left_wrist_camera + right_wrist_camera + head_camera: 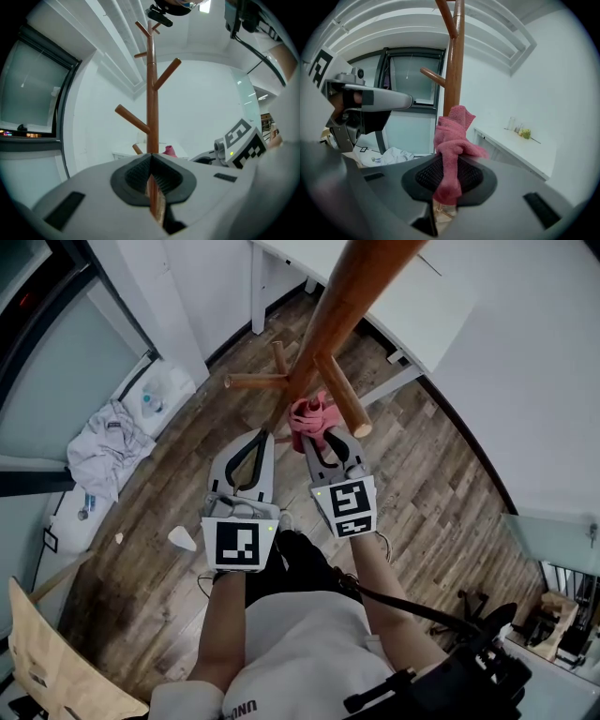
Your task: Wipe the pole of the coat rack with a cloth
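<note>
The wooden coat rack pole [347, 296] slants down from the top of the head view, with pegs [342, 395] branching off it. My right gripper [323, 434] is shut on a pink cloth [307, 416], which is bunched against the pole just below the pegs. In the right gripper view the cloth [452, 136] hangs out of the jaws [449, 183], and the pole [453, 70] rises right behind it. My left gripper [267, 434] is beside it on the left. In the left gripper view the jaws [151, 185] are shut on the pole [150, 93].
A white desk [422, 306] stands behind the rack. A heap of white laundry [103, 446] lies by the glass door at the left. A small white scrap [183, 538] is on the wood floor. A wooden chair back [47, 662] shows at the bottom left.
</note>
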A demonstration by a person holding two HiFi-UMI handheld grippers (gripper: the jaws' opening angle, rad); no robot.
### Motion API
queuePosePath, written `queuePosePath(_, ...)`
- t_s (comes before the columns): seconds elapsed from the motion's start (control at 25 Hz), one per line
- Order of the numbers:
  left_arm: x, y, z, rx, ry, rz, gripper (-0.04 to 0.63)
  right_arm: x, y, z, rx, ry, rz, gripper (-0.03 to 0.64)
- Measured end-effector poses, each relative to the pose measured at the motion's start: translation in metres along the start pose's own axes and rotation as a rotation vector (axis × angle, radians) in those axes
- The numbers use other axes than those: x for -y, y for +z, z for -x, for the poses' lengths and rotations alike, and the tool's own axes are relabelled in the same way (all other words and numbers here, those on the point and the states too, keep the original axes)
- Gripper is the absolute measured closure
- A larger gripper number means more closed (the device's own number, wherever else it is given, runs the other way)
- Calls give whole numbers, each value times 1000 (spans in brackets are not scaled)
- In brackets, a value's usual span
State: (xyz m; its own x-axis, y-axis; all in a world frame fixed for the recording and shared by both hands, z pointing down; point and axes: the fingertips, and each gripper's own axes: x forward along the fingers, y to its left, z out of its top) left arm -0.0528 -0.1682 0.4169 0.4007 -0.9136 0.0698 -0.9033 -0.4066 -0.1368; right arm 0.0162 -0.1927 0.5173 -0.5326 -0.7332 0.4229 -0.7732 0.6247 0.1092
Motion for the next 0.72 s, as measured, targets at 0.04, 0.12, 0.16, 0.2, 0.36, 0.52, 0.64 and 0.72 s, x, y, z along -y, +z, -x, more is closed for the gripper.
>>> queuePosePath(0.04,1,-2,0,-4,2,13,581,-2,-3,0,-7,4,-3,538)
queuePosePath(0.12,3,-7,1,-19,2,33,581,-6,-10,0,-23,11,-8,538)
queuePosePath(0.16,4,-9,2,-26,2,46,581,-8,-14,1,-31,14,-10,538)
queuePosePath(0.2,5,-10,3,-29,2,55,581,-9,-17,1,-39,17,-11,538)
queuePosePath(0.36,6,-9,1,-22,-21,-18,581,-12,-28,0,-64,27,-15,538)
queuePosePath(0.52,8,-13,3,-38,-24,17,581,-7,-37,-6,-85,12,-31,538)
queuePosePath(0.64,11,-12,3,-39,-39,-12,581,0,-40,-12,-97,-3,-41,538)
queuePosePath(0.72,10,-14,4,-47,-38,-11,581,3,-42,-17,-106,-9,-42,538)
